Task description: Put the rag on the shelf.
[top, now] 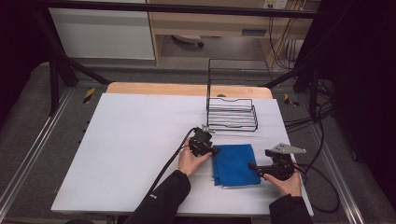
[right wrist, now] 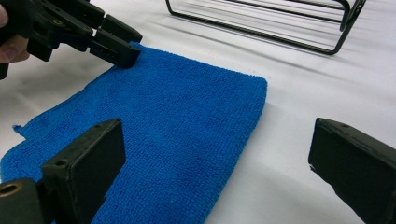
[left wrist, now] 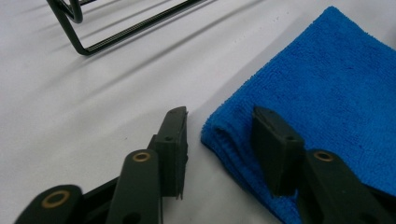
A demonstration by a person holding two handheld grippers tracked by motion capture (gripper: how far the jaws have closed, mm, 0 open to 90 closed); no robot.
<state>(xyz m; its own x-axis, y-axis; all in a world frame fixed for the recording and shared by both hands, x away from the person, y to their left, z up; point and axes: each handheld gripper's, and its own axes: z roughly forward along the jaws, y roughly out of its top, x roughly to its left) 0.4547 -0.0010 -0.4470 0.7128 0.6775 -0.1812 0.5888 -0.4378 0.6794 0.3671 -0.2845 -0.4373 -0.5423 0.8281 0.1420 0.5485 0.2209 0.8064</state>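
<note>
The folded blue cloth [top: 235, 164] lay flat on the white bench [top: 130, 154], at about 5 o'clock from the bench's centre, with the black wire rack [top: 232, 114] standing just beyond it at 12 o'clock.

The left hand-held gripper [left wrist: 219, 140] stood at the cloth's 10 o'clock corner, its jaws partly apart and straddling the folded edge; the pads did not yet press on the fabric. The right hand-held gripper [right wrist: 215, 172] sat at the cloth's 3 o'clock edge with its jaws wide, one over the cloth and one over bare bench, holding nothing.

Risks, as judged: the left jaws could close on the top layer only, so the fold would open or the lower layers stay behind. A jaw tip could dig into the bench and push the cloth instead of pinching it. A lift toward 12 o'clock could snag the cloth on the rack.

No brand, label or legible writing was found on the cloth, rack or grippers.
</note>
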